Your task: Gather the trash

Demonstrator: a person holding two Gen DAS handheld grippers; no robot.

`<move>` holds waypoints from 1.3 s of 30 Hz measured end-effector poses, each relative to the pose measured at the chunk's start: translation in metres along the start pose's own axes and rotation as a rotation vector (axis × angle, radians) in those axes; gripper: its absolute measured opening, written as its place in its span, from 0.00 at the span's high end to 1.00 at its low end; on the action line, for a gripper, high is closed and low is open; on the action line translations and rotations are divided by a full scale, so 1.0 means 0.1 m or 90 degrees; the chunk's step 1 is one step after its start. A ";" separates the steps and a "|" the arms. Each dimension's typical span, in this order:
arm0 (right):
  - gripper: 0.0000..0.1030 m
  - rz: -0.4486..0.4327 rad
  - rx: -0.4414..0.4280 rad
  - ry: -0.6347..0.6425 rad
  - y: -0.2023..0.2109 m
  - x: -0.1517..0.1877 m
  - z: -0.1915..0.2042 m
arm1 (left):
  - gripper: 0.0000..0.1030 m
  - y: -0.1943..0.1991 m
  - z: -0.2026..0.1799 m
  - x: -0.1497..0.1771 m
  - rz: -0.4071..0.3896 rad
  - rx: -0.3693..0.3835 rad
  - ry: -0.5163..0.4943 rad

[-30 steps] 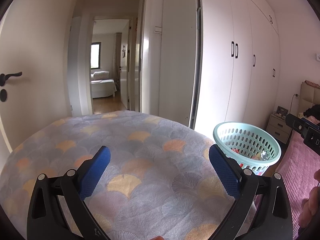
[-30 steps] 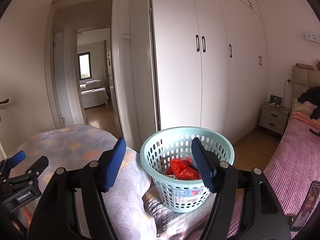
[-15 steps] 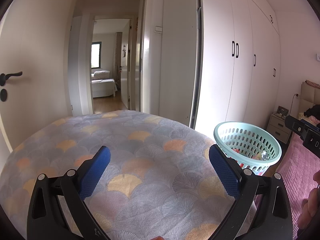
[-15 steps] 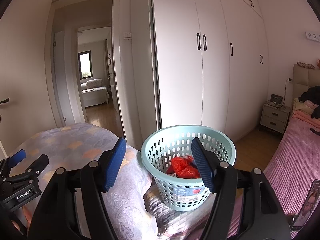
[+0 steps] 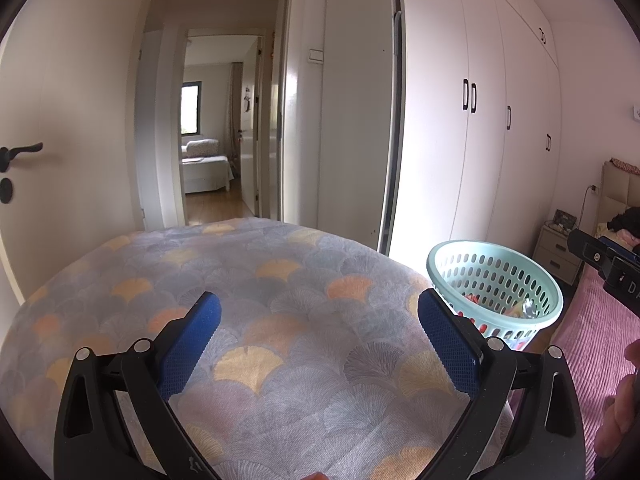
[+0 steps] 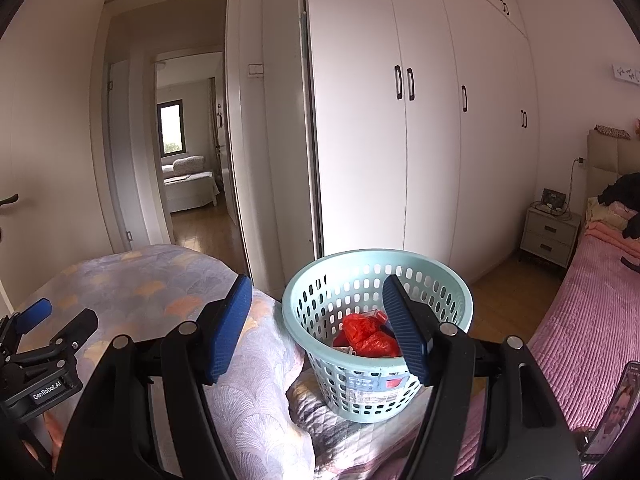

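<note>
Right wrist view: the right hand-held gripper has its blue-padded jaws spread wide with nothing between the pads; it holds nothing. Seen between and just beyond its fingers is the pale green basket, upright on rumpled bedding at the edge of the patterned bedspread. Inside the basket lies a crumpled red plastic bag, with other scraps partly hidden behind the right finger. At the left edge of this view the left hand-held gripper shows from the side, over the bedspread.

From the left wrist view, the left hand-held gripper is likewise wide open and empty, its pads hanging above the fan-patterned bedspread without touching it. The basket stands off to the right of that gripper, beyond the bedspread's edge, with bits of red and silvery trash visible inside. Part of the right hand-held gripper and a person's fingers show at the far right edge.

Farther out, a pink quilted bed lies to the right, a bedside cabinet stands by the white wardrobe, and an open doorway shows another room.
</note>
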State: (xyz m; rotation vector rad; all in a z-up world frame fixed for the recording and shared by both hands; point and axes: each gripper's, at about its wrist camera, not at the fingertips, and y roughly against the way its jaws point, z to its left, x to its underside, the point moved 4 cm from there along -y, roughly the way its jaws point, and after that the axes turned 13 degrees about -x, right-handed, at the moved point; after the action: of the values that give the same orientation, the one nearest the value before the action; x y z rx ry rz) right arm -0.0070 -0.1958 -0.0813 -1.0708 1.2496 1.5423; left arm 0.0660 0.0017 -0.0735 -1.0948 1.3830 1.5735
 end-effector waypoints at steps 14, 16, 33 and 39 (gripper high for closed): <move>0.35 -0.007 0.002 0.008 0.02 -0.02 0.03 | 0.07 0.02 0.00 0.01 0.002 0.000 -0.003; 0.35 -0.007 0.002 0.008 0.02 -0.03 0.03 | 0.07 0.01 0.00 0.00 0.003 0.000 -0.002; 0.35 0.001 -0.008 0.008 0.00 -0.03 0.06 | 0.07 0.01 -0.01 -0.01 0.005 -0.005 -0.004; 0.35 0.006 -0.008 0.001 0.03 -0.07 0.09 | 0.07 0.02 -0.03 -0.01 0.013 -0.004 -0.012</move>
State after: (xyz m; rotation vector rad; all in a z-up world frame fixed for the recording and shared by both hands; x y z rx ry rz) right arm -0.0091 -0.1876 -0.0727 -1.0764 1.2490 1.5583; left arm 0.0649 -0.0011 -0.0719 -1.0702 1.3808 1.6002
